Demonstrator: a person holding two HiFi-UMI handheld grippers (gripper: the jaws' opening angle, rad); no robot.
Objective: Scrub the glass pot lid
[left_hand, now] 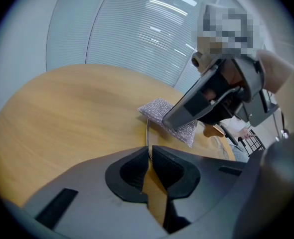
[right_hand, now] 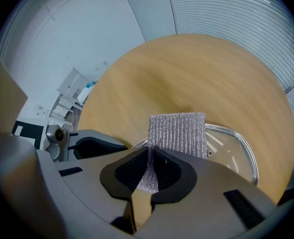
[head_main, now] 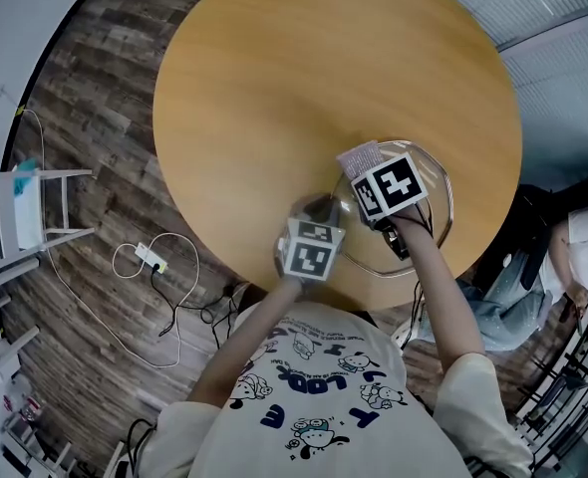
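In the left gripper view, my left gripper [left_hand: 149, 156] has its jaws clenched on the thin metal rim of the glass pot lid [left_hand: 147, 132]. The rim runs straight into the pads as a narrow bright line. Just beyond it my right gripper [left_hand: 169, 119] slants in from the right, pinching a silvery scrub pad [left_hand: 156, 108] that lies low over the round wooden worktop [left_hand: 72, 108]. Pale window blinds [left_hand: 137, 39] fill the background.

In the right gripper view, my right jaws are closed tight on the scrub pad. Its lower end is bunched between the pads and its ribbed upper part stands out flat ahead of them. The lid spreads out to the right of the pad, its steel-edged glass resting on the worktop, and the pad overlaps the lid's left part. I cannot tell whether the two touch. My left gripper shows at the left, close by.

In the head view, the lid sits near the worktop's near right edge, and the rest of the top is bare wood. My left gripper is at the lid's near left rim and the right one reaches over it, the pad at its far left rim. On the plank floor [head_main: 95, 88] lie a white power strip and its cable [head_main: 152, 258], with a white stand [head_main: 30, 207] farther left. Another person [head_main: 573, 252] sits at the right.
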